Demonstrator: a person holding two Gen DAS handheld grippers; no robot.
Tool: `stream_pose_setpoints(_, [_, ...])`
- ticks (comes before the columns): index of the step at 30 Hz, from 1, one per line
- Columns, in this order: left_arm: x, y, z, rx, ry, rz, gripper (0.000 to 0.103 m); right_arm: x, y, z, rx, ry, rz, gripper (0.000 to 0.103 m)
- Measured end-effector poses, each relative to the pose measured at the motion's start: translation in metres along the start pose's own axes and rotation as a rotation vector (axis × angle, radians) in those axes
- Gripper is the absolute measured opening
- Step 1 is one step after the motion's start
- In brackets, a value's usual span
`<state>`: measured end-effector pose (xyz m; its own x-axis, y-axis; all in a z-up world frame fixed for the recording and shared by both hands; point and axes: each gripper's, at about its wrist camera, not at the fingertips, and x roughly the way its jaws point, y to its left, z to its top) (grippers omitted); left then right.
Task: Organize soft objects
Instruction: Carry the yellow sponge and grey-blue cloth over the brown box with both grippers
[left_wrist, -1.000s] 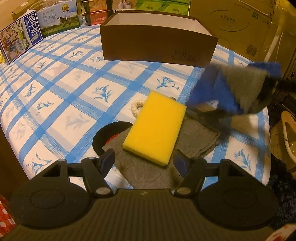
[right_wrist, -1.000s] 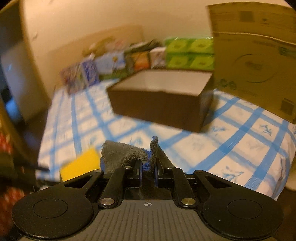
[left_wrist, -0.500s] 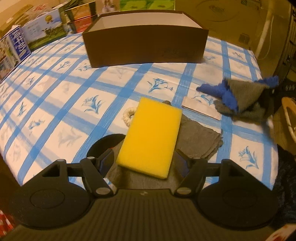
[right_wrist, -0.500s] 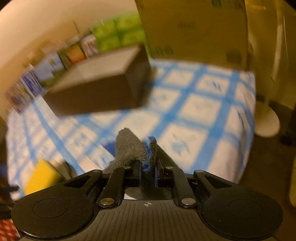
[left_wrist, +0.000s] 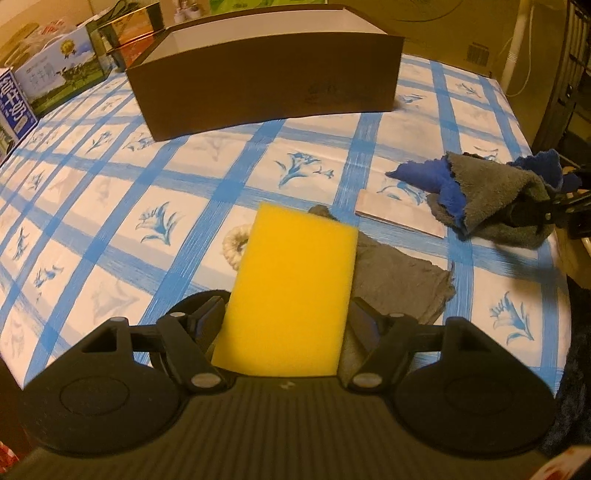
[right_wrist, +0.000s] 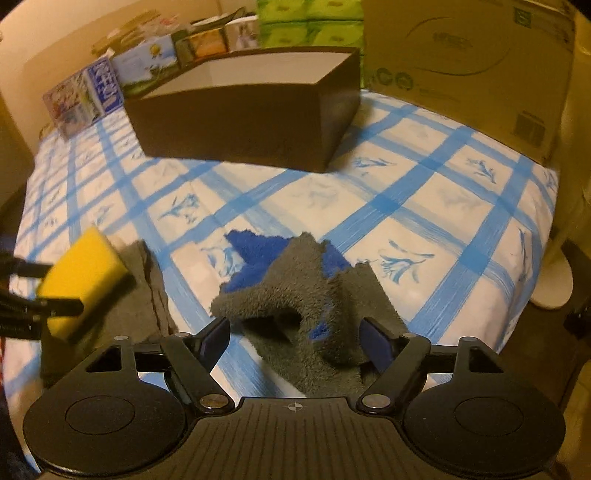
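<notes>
Left wrist view showed the left gripper with its jaws spread wide, having just been opening a little further, and the yellow sponge standing between the fingers, its long sides close to both pads; whether the pads pressed it could not be told, though it looked unsqueezed. Under and beyond the sponge lay a folded grey cloth, partly behind the right-hand finger, and a small white rope ring peeked out past the left-hand finger. Right wrist view showed the right gripper with its jaws having just been opening from a tight pinch to wide apart; the grey-and-blue towel sat crumpled between the fingers on the checked tablecloth, slumped against the right-hand pad but no longer clamped. Well ahead of both sets of fingers stood the brown box, and what could be seen of its white inner walls showed nothing inside, though its floor was hidden. Judged from this, the task was at an early stage: every soft item in view was on the tablecloth outside the box, the towel looked freshly let go near the fingers, and sponge, cloth, ring and towel all remained to be put away.
</notes>
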<state>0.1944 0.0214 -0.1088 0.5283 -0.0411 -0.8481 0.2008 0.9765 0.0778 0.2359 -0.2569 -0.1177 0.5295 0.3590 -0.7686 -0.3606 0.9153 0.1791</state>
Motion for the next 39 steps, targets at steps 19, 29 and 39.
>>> stream_pose_setpoints(19, [-0.062,0.07,0.005,-0.213,-0.16,-0.011,0.062,-0.006,-0.002,0.004,-0.019,-0.018,-0.02,0.077])
stream_pose_setpoints(29, [-0.078,0.104,-0.009,-0.34,-0.15,0.068,0.062,0.005,0.004,-0.001,-0.105,0.001,-0.064,0.075])
stream_pose_setpoints(39, [-0.086,0.106,-0.015,-0.371,-0.16,0.072,0.062,-0.025,-0.004,0.005,-0.121,-0.081,-0.02,0.012])
